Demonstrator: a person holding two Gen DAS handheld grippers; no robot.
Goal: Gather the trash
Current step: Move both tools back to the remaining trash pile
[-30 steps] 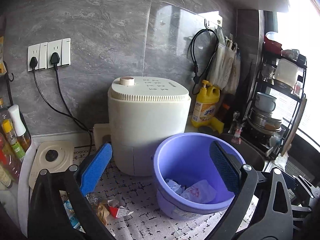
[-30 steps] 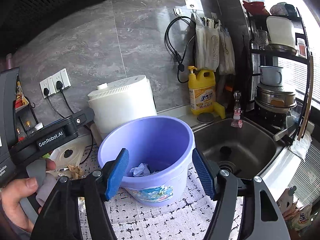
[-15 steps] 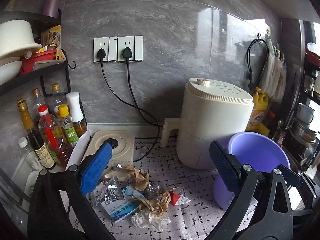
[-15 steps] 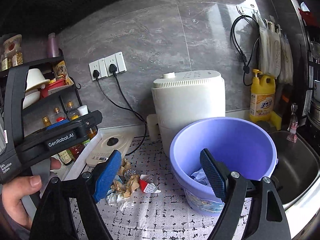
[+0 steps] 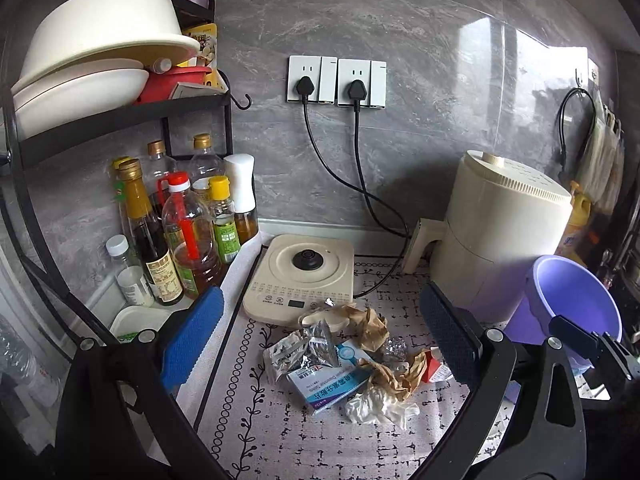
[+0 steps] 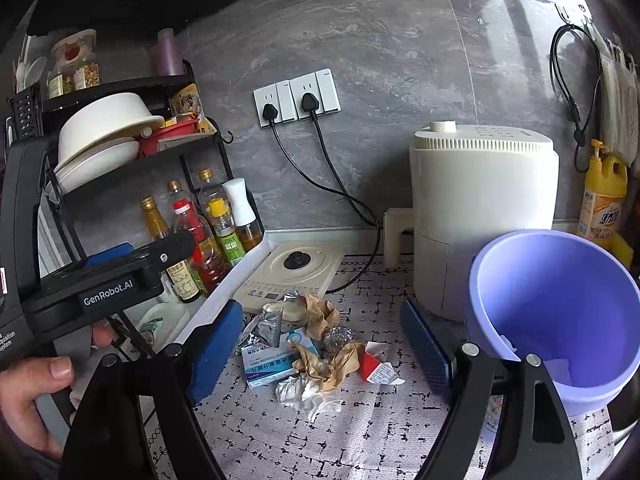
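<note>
While nothing is gripped: right gripper (image 6: 324, 348) spread wide and empty, left gripper (image 5: 320, 340) likewise wide and empty, both framing the trash pile (image 5: 348, 364) on the patterned counter mat (image 6: 360, 440). Pile made up of crumpled brown paper (image 6: 320, 312), foil wrappers (image 5: 304, 348), a blue-and-white medicine box (image 6: 264, 364), a small red carton (image 6: 374, 366) and a white tissue wad (image 6: 308, 394), all touching or overlapping. Purple bucket (image 6: 560, 300) just right of the pile, tilted mouth toward the trash, probably set there for short drops; something pale lying at its bottom. Cream appliance (image 6: 480, 208) behind the bucket, kettle base (image 5: 304, 272) touching the pile's far edge, oil bottles (image 5: 180, 236) on the left. Open mat at the near side; likely clearest approach from there, tissue first.
</note>
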